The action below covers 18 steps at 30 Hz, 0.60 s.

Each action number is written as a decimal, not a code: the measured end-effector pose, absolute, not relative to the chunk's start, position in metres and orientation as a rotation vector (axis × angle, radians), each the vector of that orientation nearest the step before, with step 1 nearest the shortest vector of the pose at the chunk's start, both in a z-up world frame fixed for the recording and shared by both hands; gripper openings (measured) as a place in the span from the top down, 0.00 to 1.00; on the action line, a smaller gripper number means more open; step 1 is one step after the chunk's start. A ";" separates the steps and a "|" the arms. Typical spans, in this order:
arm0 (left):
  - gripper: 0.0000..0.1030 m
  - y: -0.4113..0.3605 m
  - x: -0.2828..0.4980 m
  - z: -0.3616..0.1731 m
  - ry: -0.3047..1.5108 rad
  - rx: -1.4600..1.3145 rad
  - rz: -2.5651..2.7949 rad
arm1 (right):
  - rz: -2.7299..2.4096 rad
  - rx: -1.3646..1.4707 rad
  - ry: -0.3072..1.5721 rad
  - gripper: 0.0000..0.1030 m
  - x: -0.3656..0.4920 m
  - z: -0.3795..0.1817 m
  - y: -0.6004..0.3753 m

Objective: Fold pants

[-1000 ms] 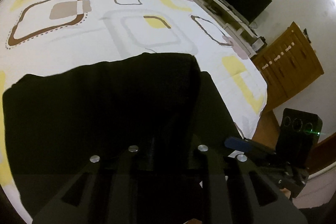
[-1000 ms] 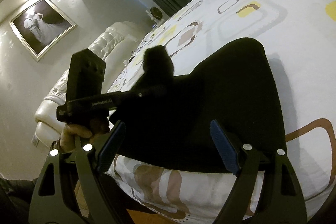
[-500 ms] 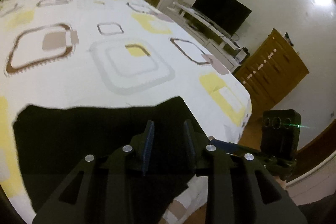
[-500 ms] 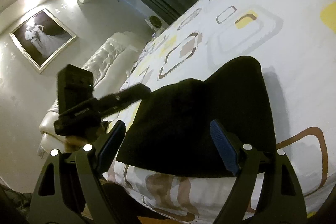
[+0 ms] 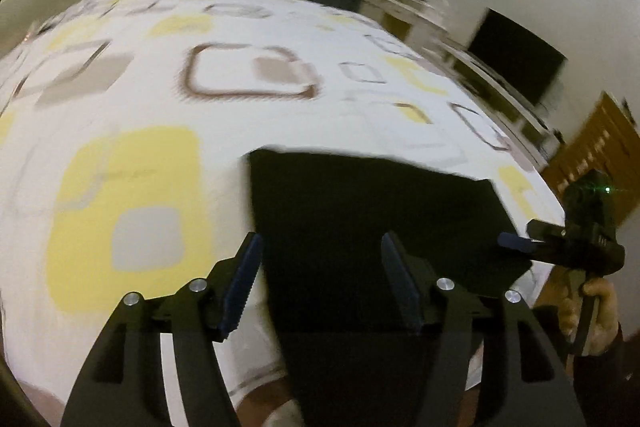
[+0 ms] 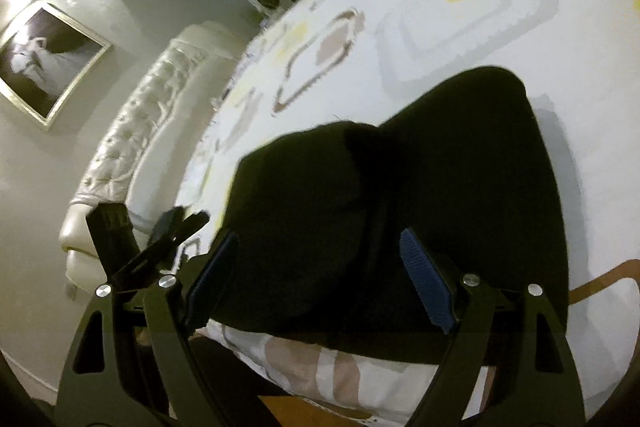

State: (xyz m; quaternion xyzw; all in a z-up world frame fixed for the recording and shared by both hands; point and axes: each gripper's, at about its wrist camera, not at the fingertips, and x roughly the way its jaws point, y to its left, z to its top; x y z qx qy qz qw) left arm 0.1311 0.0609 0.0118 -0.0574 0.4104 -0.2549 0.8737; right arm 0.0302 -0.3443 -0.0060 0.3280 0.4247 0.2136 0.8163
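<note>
Black pants [image 5: 372, 211] lie folded into a flat block near the bed's front edge, one layer lapped over the other [image 6: 440, 187]. My left gripper [image 5: 322, 275] hovers over the pants' left edge. Its jaws are opening and nothing is pressed between them. In the right wrist view the left gripper [image 6: 180, 223] shows off the pants' left side, over the bed's edge. My right gripper [image 6: 320, 279] stands open above the pants' near edge, holding nothing. From the left wrist view the right gripper [image 5: 516, 241] sits at the pants' right corner, held by a hand [image 5: 596, 311].
The bed [image 5: 120, 107] has a white cover with yellow and brown squares. A white padded headboard [image 6: 152, 115] and a framed picture [image 6: 44, 63] are to the left. A television [image 5: 516, 63] and a wooden cabinet [image 5: 600, 147] stand to the right, dark curtains behind.
My left gripper let go of the raised pants fold, which now lies flat. It swung off to the left and its jaws spread. The right gripper shifted a little, still open.
</note>
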 end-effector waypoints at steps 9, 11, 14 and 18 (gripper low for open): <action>0.40 0.097 0.129 -0.015 0.875 -0.211 -0.477 | 0.458 0.630 1.031 0.18 0.052 -0.024 -0.315; 0.39 0.095 0.128 -0.015 0.860 -0.189 -0.465 | 0.458 0.607 1.047 0.18 0.055 -0.024 -0.309; 0.39 0.104 0.125 -0.016 0.848 -0.195 -0.453 | 0.462 0.570 1.058 0.19 0.055 -0.025 -0.300; 0.39 0.110 0.130 -0.025 0.875 -0.226 -0.446 | 0.485 0.570 1.086 0.55 0.059 -0.032 -0.295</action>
